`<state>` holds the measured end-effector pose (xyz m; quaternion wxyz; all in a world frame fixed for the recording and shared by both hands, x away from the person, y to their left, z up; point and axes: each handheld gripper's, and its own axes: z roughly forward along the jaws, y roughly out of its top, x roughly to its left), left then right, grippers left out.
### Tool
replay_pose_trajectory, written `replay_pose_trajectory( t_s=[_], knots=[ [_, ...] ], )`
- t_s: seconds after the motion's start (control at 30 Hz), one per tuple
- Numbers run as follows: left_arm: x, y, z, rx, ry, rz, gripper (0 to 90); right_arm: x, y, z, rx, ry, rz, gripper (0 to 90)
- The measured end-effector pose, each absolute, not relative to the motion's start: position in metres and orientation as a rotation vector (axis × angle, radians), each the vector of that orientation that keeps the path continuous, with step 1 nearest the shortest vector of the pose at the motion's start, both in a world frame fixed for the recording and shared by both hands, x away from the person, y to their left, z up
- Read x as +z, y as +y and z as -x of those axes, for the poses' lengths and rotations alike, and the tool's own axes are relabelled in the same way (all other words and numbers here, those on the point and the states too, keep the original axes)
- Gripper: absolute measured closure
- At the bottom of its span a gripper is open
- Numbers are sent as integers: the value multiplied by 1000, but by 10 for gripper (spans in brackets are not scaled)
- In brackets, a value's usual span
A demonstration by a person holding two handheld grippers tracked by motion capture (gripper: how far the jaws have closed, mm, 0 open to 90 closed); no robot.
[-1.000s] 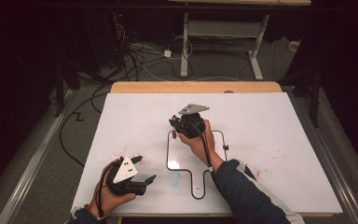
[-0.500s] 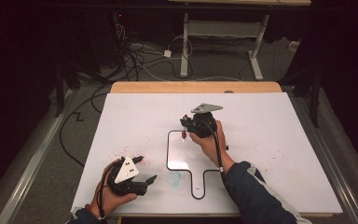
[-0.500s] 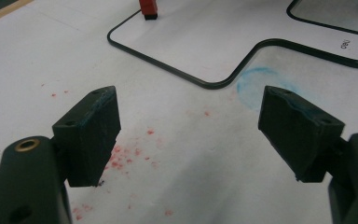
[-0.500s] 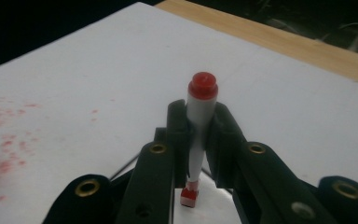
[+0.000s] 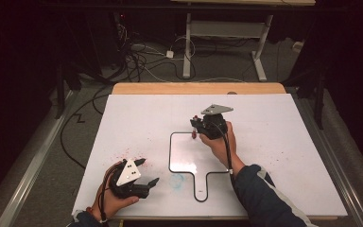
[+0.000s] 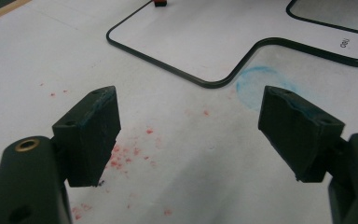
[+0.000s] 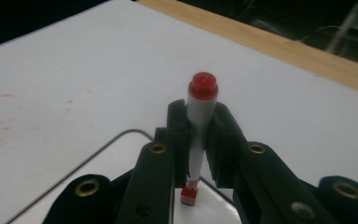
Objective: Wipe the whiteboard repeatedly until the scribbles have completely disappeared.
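The right hand-held gripper (image 5: pixel 197 128), clenched on the red marker (image 7: pixel 198 122), has slid right along the black outline (image 5: pixel 170 156); the left hand-held gripper (image 5: pixel 146 171) rests released.

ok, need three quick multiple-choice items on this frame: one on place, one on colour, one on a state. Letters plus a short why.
1. Where is the marker's tip?
A. on the black outline's top edge
B. on the blue smudge
C. off the board

2. What colour is the marker's end cap?
A. blue
B. red
C. green

3. How do the left tongs stand?
A. shut on a cloth
B. shut on nothing
C. open, holding nothing

Answers: A, the white red-capped marker held in the right tongs has its tip at the top edge of the black rounded outline drawn on the white board. B, the right gripper view shows a red cap. C, the left tongs have jaws wide apart over bare board.
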<state>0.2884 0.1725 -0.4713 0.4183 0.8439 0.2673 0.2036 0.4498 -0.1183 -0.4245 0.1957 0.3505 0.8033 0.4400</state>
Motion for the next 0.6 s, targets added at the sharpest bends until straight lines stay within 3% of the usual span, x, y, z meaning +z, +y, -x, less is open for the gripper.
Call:
replay_pose_trajectory(
  t_s=[0.2,0.4,0.6],
  knots=[
    [-471,173,-288,508,672,-2114,199,-425,-108,-442,1253,2305,-909,814],
    [-472,173,-288,509,672,-2118,199,-425,-125,-447,1213,2232,-981,814],
    [-472,173,-288,515,673,-2123,199,-415,-151,-440,1391,2222,-1022,811]
  ],
)
